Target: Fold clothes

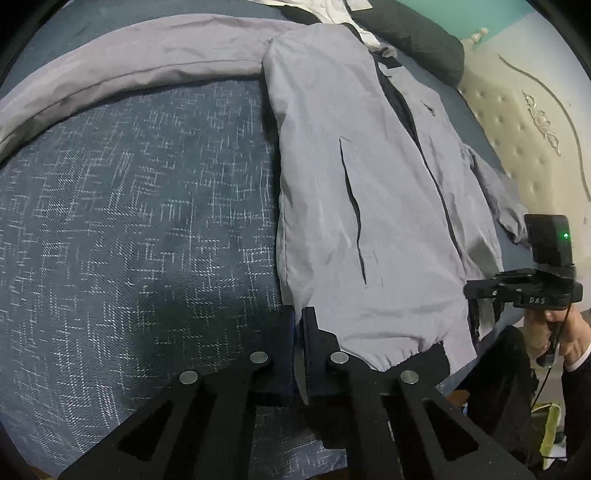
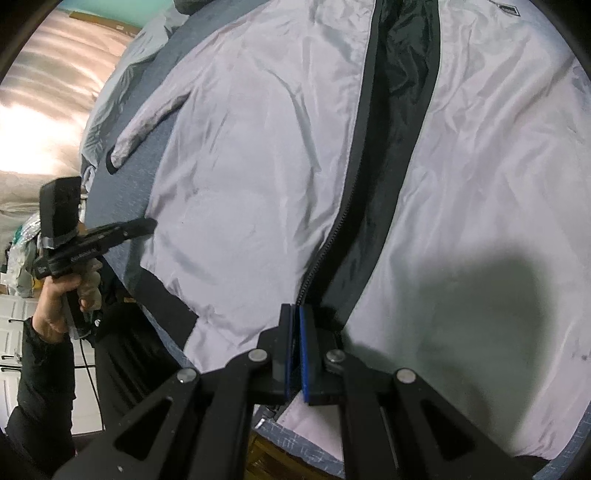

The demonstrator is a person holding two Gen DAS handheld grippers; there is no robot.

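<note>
A light grey jacket (image 1: 369, 192) lies spread front-up on a bed, its zip open down the middle so the dark lining (image 2: 395, 147) shows between the two front panels. One sleeve (image 1: 129, 70) stretches out sideways across the cover; the other sleeve (image 1: 495, 192) lies along the far side near the headboard.

The left gripper (image 1: 297, 332) sits at the jacket's bottom corner, its fingers (image 1: 314, 343) drawn narrow with the hem's edge running between them, pinching the fabric. The right gripper (image 2: 295, 332) is at the hem by the foot of the zip; its blue-padded fingers (image 2: 306, 347) are pressed nearly together, and the hem passes beneath them, though whether cloth is caught between the pads cannot be told. A bare hand (image 2: 59, 299) in a dark sleeve grips the left tool's handle.

The bed cover (image 1: 129, 221) is dark blue, woven with a broken white crosshatch. A cream, button-tufted headboard (image 1: 517, 140) with scrolled trim stands beyond, against a teal wall (image 1: 491, 14). The jacket's shell is smooth, faintly shiny and creased, with a dark slit pocket (image 1: 354, 221) and a black elastic waistband (image 2: 162, 299).
</note>
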